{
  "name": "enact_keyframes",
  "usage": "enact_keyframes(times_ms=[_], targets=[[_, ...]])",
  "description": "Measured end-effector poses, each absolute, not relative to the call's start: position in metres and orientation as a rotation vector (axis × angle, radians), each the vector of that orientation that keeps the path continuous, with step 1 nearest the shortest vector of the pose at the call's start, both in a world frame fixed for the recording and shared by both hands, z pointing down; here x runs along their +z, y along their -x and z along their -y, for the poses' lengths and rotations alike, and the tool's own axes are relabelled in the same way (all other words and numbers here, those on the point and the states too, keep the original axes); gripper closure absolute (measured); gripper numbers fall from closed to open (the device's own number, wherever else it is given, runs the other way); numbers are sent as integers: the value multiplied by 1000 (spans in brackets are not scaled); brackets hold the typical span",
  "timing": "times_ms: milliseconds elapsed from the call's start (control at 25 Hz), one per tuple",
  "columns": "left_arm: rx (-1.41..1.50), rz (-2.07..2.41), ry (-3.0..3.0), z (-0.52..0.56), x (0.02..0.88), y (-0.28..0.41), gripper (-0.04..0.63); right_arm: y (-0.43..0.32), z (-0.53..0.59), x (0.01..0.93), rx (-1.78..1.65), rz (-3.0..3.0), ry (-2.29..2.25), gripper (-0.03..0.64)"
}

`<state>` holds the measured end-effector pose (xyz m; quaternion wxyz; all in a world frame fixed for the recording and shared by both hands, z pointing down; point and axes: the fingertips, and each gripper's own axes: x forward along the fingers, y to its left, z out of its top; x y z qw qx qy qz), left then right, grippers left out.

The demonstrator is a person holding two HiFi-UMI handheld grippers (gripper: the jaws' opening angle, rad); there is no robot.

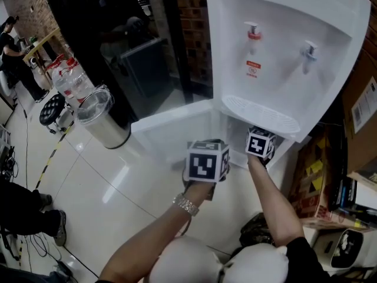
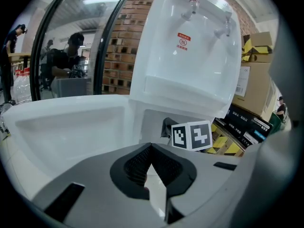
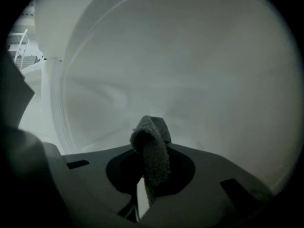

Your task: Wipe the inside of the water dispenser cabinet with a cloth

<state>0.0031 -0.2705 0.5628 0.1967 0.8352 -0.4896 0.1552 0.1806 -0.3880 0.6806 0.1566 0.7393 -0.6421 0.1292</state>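
In the head view, a white water dispenser (image 1: 283, 52) is seen standing on a pale tiled floor (image 1: 118, 187), with its lower cabinet door (image 1: 171, 128) swung open to the left. The left gripper (image 1: 206, 161) is held in front of the open cabinet, just outside it. The right gripper (image 1: 260, 142) is reached into the cabinet opening, under the drip tray (image 1: 259, 114). A steel bin (image 1: 103, 117) is seen left of the door, and cardboard boxes (image 1: 359, 99) are stacked at the right.

In the left gripper view, the fingers (image 2: 130, 163) are brought together at their tips and nothing is held between them. Beyond them, the inner face of the open door is seen at the left. The marker cube of the right gripper is seen at the cabinet mouth, with a dark fold of cloth (image 2: 167, 127) just beside it.

In the right gripper view, the cloth is clamped between the closed fingers (image 3: 178, 167), with its folded end sticking up past them. It is held inside the cabinet, near the white inner wall (image 3: 180, 70); contact with the wall cannot be made out.
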Motion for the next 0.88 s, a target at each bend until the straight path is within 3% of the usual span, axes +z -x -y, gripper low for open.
enact_keyframes(times_ms=[200, 360, 720, 880], targets=[[437, 1374, -2344, 269, 561, -2, 594, -158, 387, 685, 456, 2010, -2030, 597], [439, 1356, -2352, 266, 559, -5, 592, -121, 389, 680, 268, 2111, -1914, 597], [397, 1337, -2359, 263, 551, -6, 594, -201, 371, 705, 340, 1670, -2140, 597], [400, 1326, -2368, 261, 550, -10, 592, -185, 370, 691, 375, 1804, -2120, 597]])
